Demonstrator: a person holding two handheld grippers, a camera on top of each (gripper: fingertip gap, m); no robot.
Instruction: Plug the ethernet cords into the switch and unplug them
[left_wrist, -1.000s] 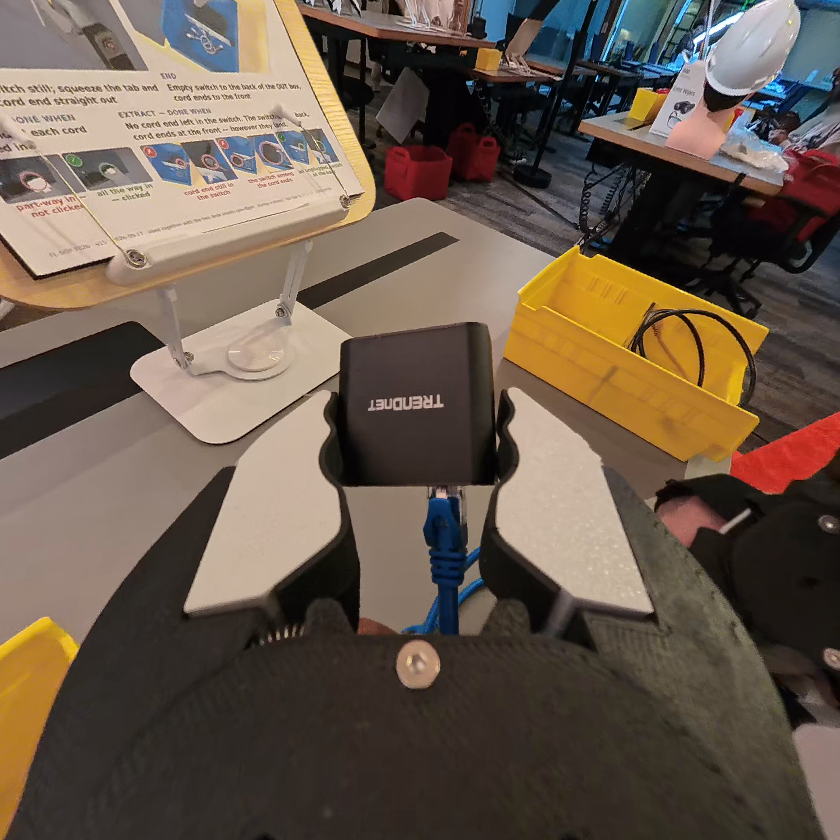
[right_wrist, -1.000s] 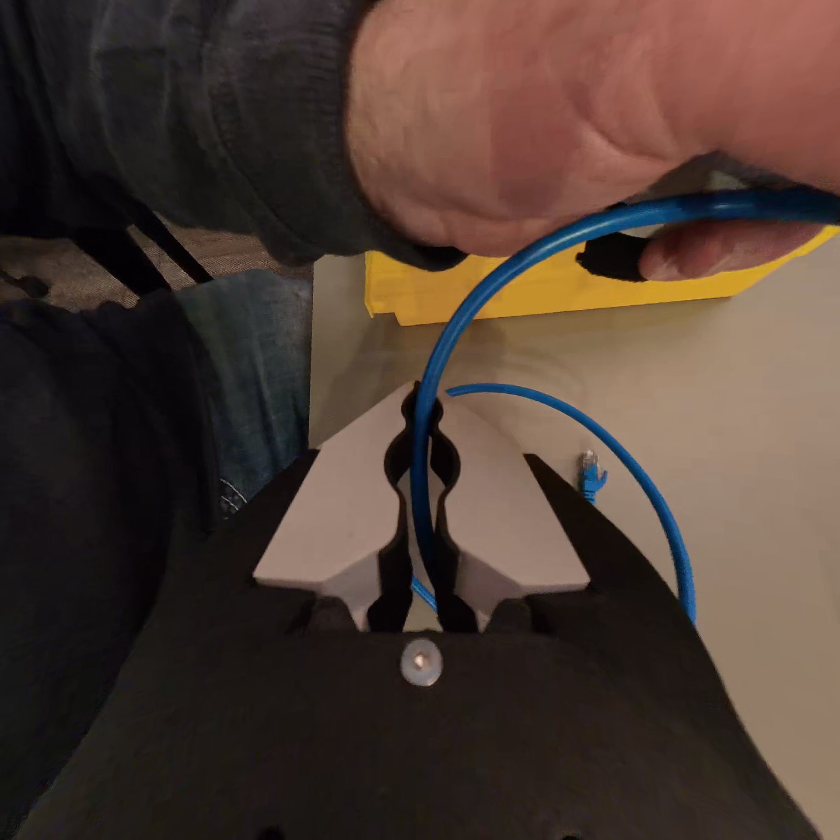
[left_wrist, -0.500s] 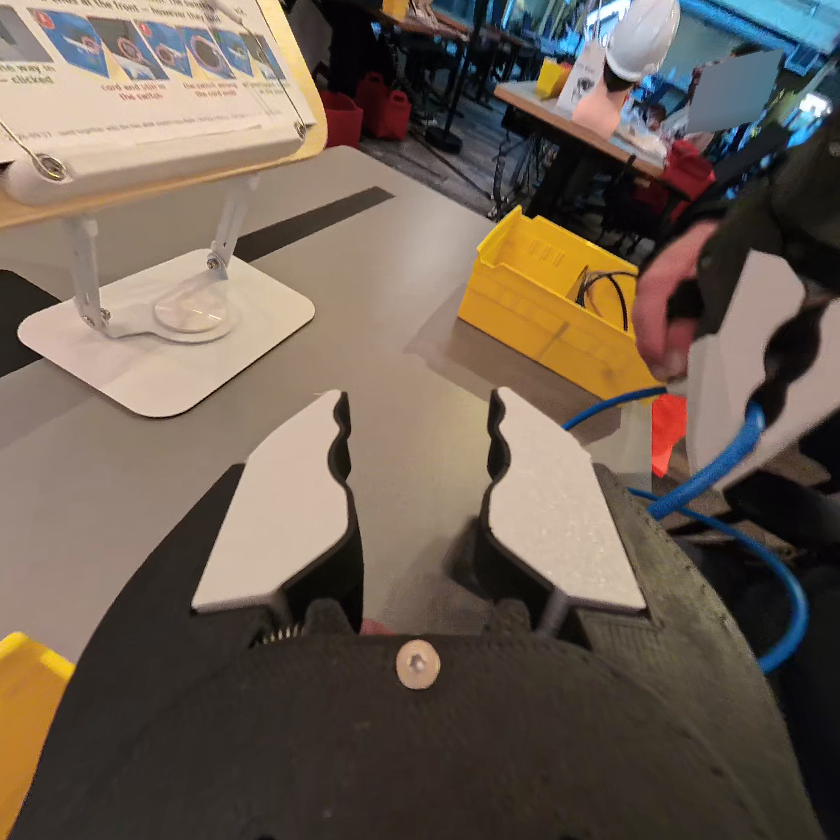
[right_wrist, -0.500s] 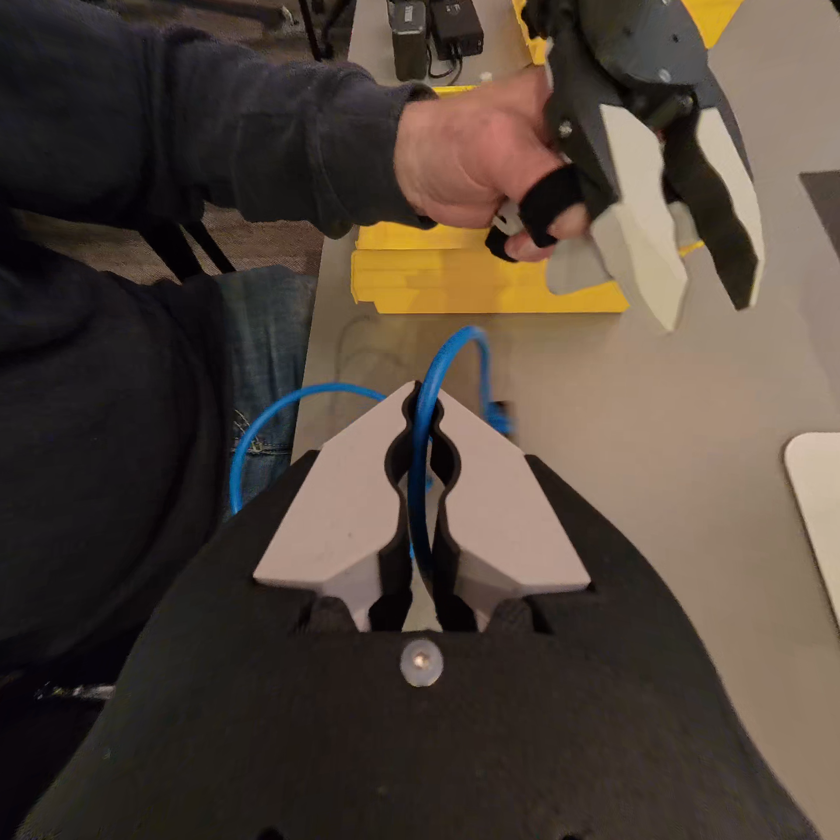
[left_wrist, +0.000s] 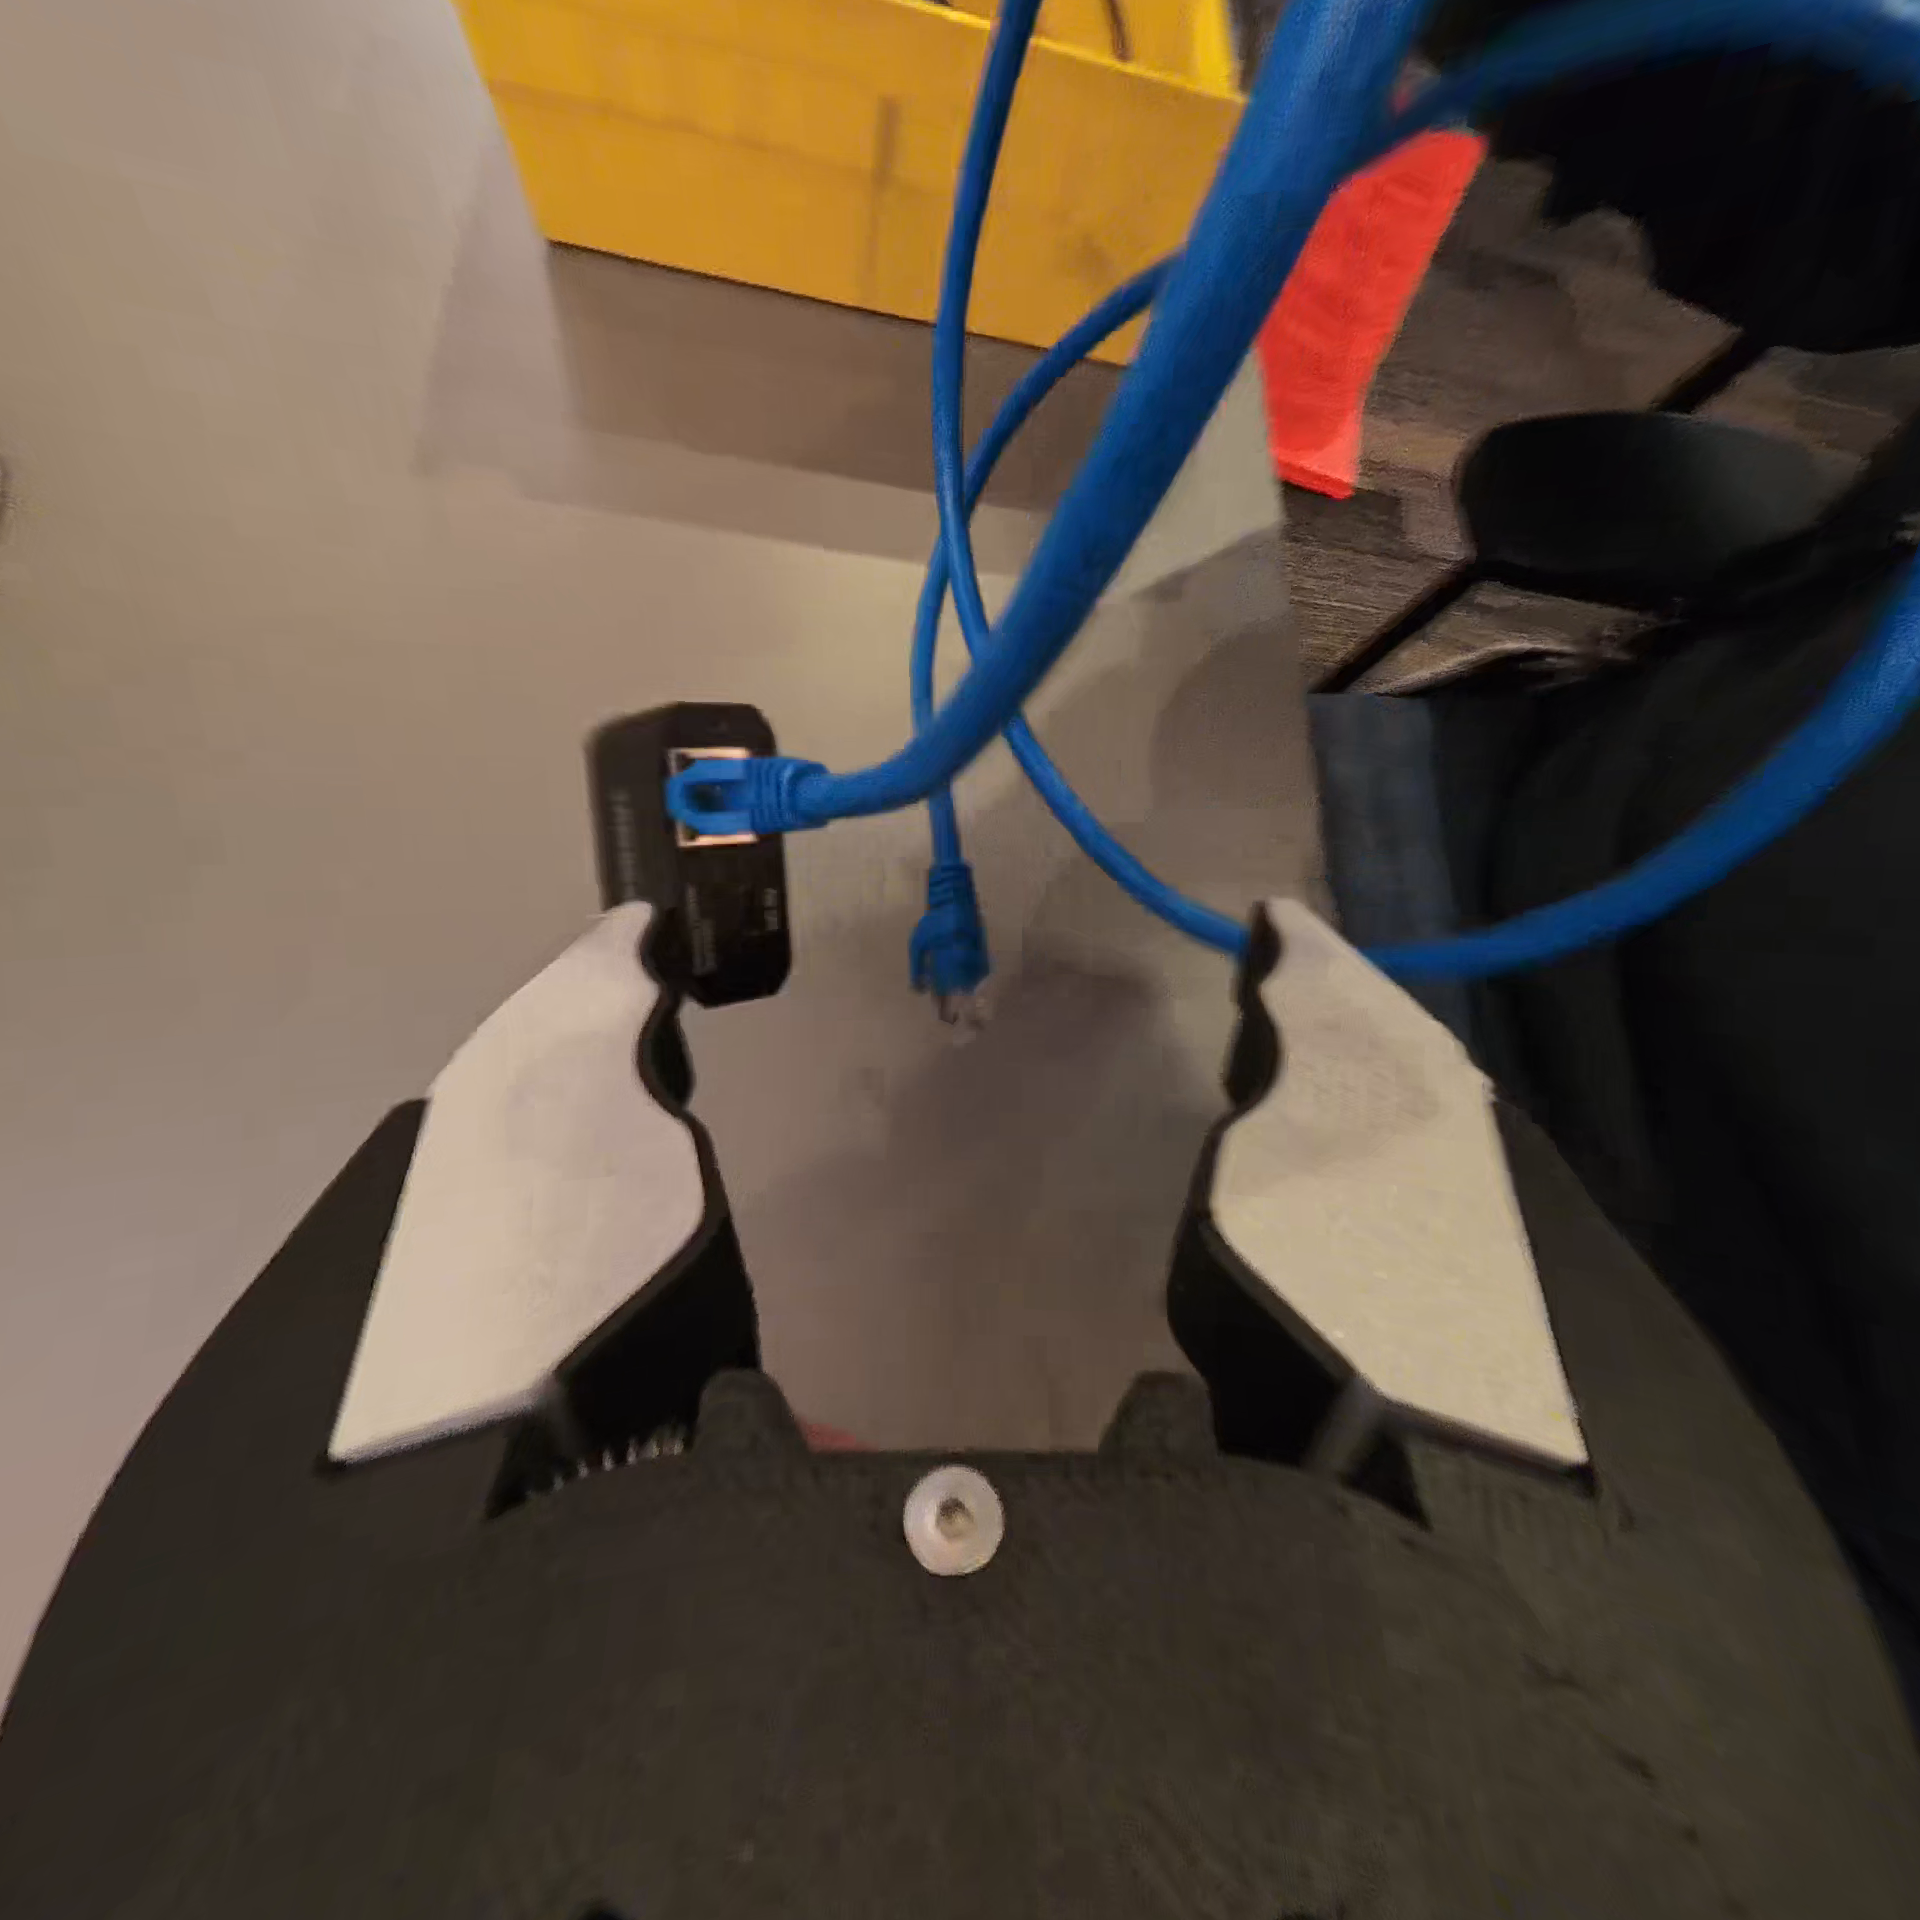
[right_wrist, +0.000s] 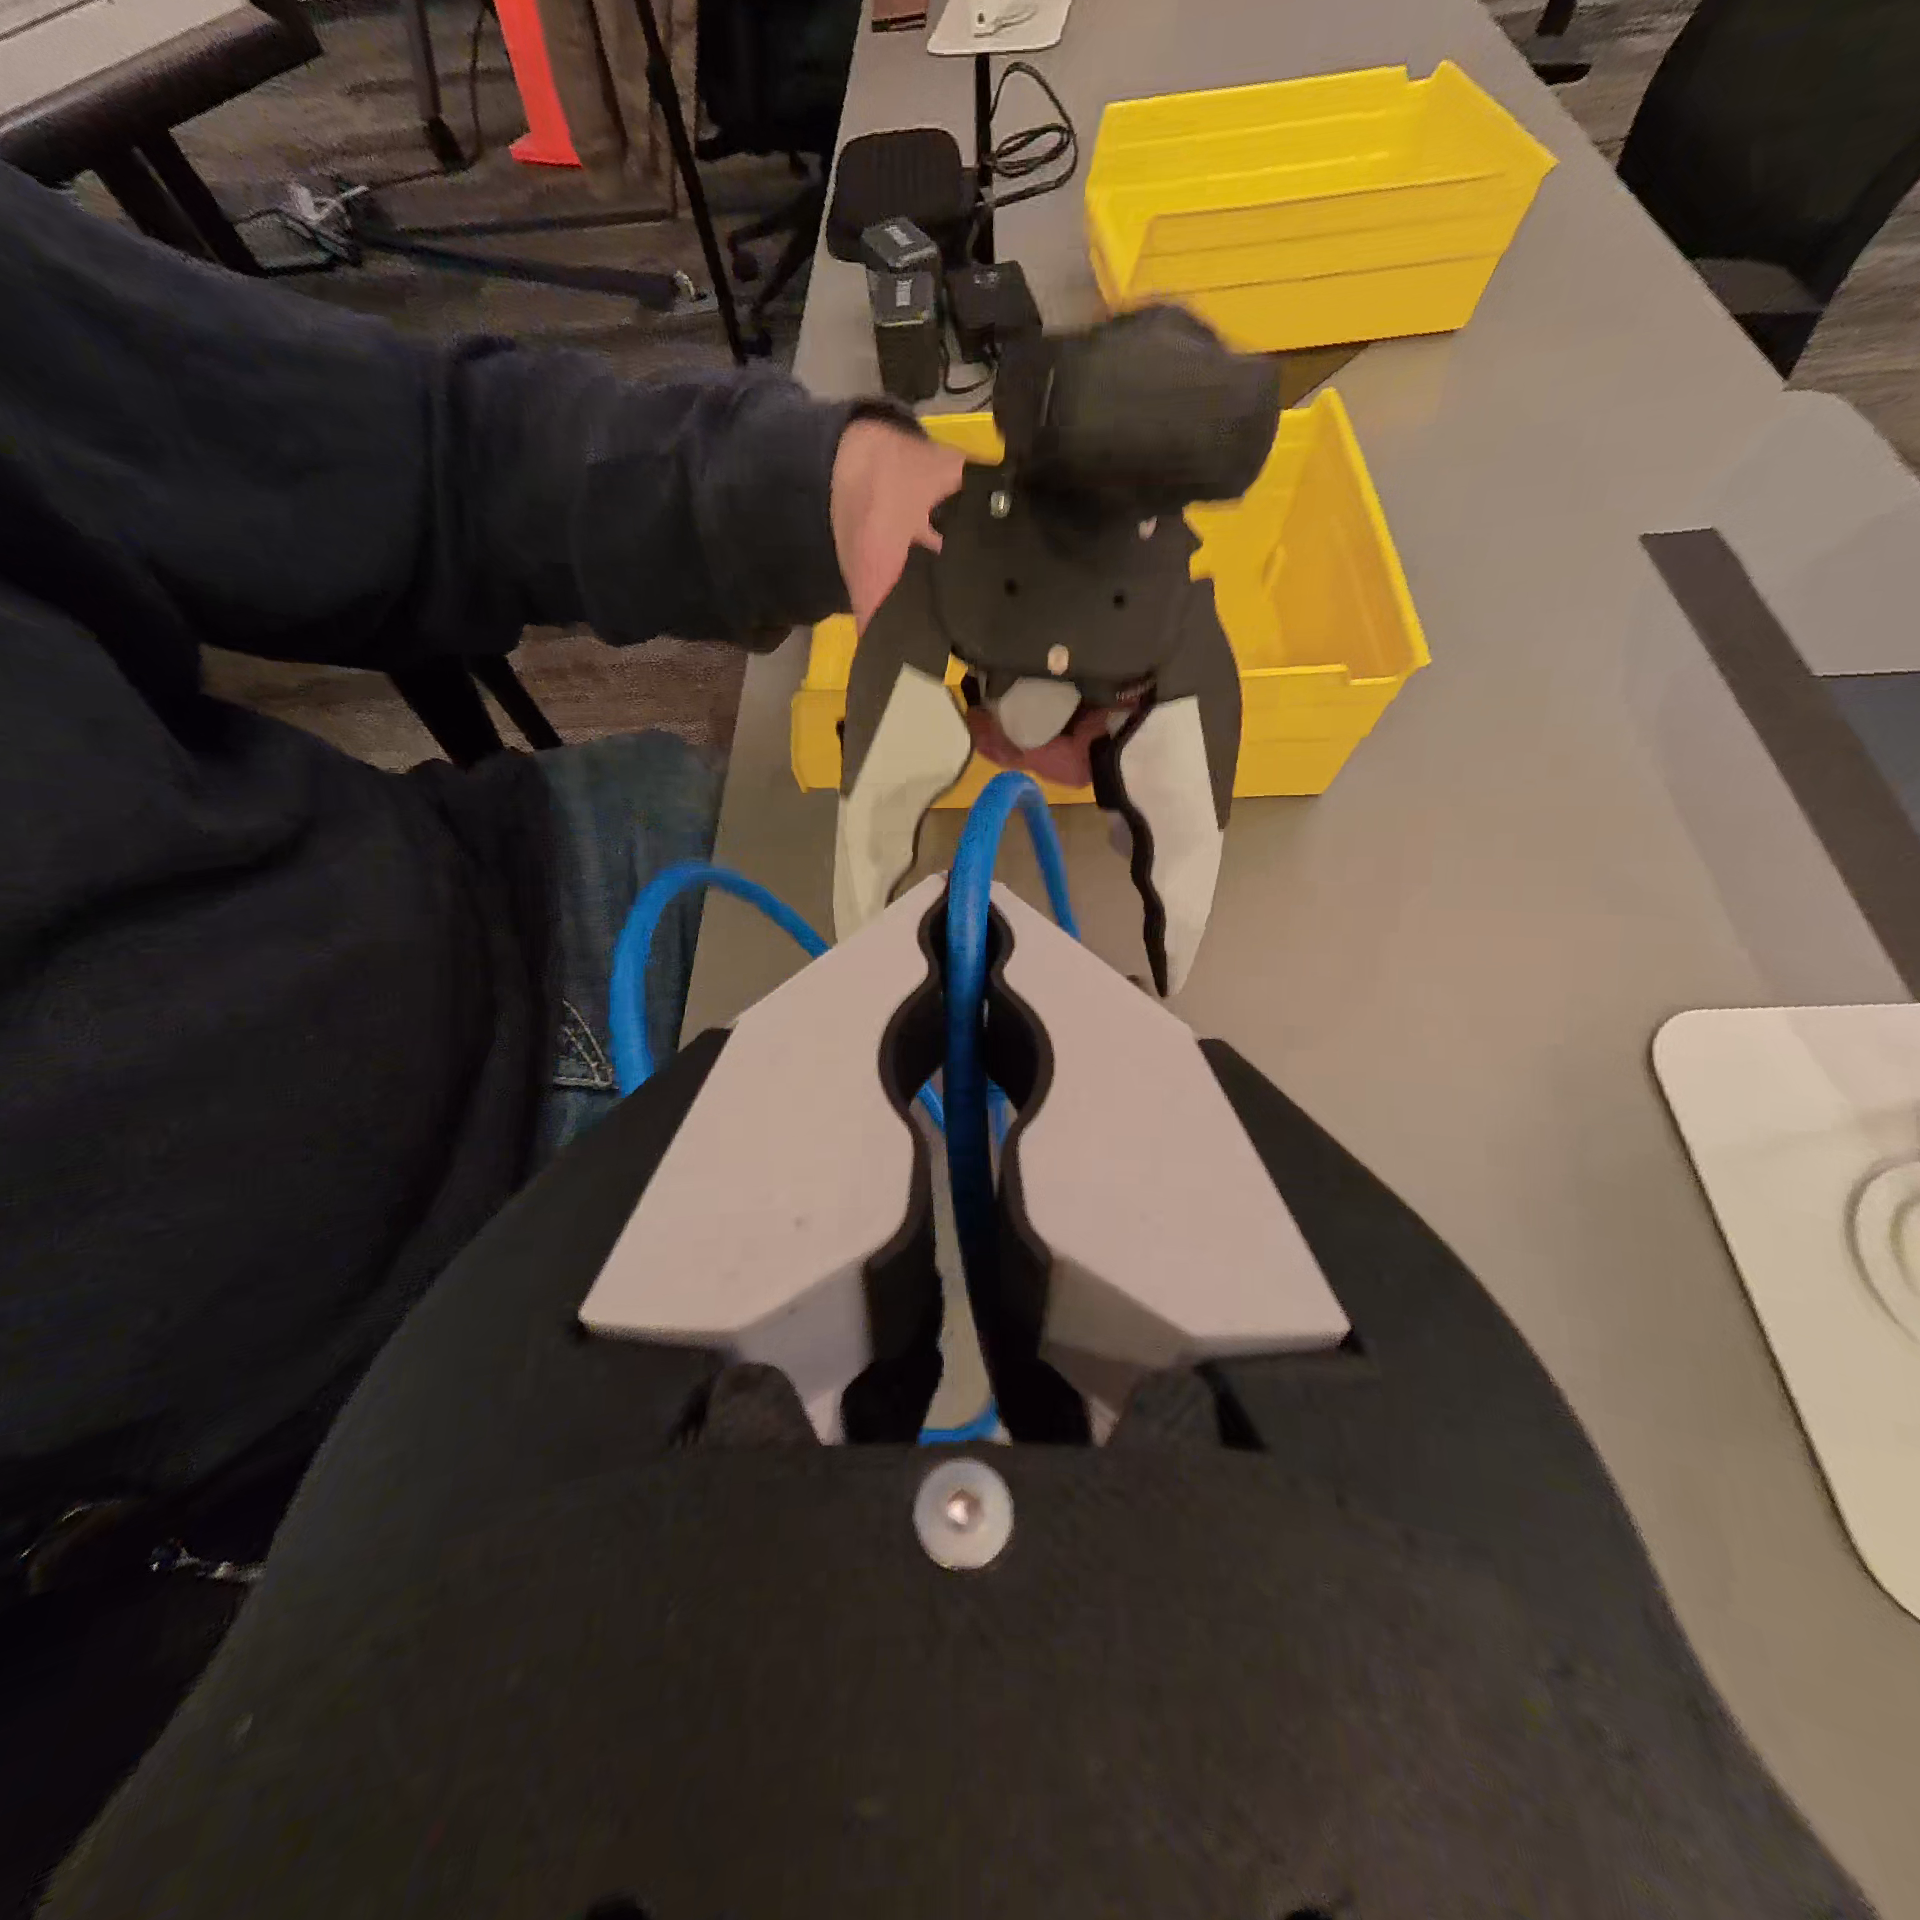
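- The left gripper no longer holds the switch. A second ago its jaws were clamped on that black box; now they are wide apart and hold nothing.
- The switch now lies on the grey table. It is just past the tip of the left gripper's left finger, and that tip covers its near corner.
- One blue plug is in the switch's port. So I think this cord is plugged in, and pulling it out comes next.
- The switch's long side runs from near to far. Its port face points to the right, toward the cord.
- The other plug is free. It hangs just right of the switch and points down at the table.
- The blue cord goes from the switch up and to the right, in big loops.
- The right gripper, up and right of the switch, has its jaws pressed together on the cord, as it did a second ago.
- Past the switch sits a yellow bin.
- I think the left gripper needs to grab the switch again, so it won't slide when the plug is pulled.
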